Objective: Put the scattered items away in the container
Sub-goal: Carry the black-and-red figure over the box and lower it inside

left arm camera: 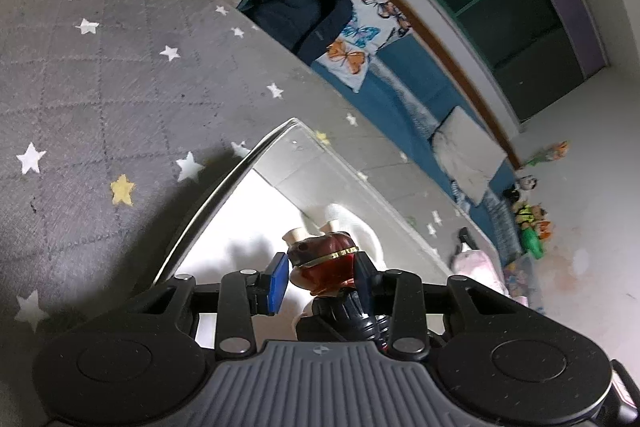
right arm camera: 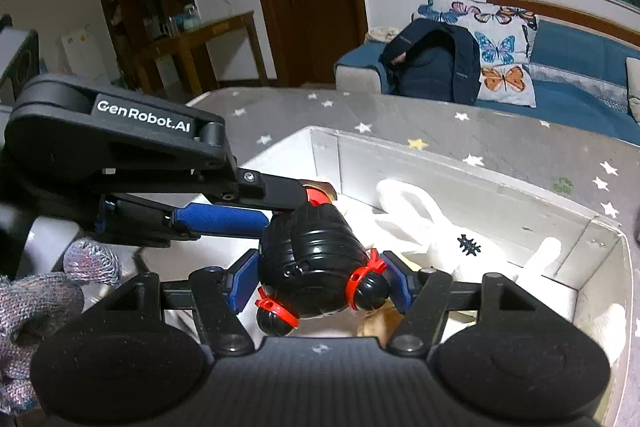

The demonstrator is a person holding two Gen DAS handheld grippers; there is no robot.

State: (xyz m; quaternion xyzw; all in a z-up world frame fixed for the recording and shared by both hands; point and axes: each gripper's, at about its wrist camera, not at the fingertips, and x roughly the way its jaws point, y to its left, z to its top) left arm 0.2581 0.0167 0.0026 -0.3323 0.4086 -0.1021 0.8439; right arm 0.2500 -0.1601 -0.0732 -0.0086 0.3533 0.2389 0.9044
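The left hand-held gripper (left arm camera: 320, 277) is gripping the doll (right arm camera: 316, 263) by its red body above the white container (right arm camera: 600, 259). The right hand-held gripper (right arm camera: 320, 281) is clamping the doll's black-haired head. A white plush toy (right arm camera: 436, 231) is lying inside the container, which is sitting on the star-patterned mat (left arm camera: 100, 87).

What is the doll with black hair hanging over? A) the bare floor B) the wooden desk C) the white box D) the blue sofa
C: in the right wrist view the doll, pinched by the right gripper and left gripper, hangs over the white box with a white plush toy inside.
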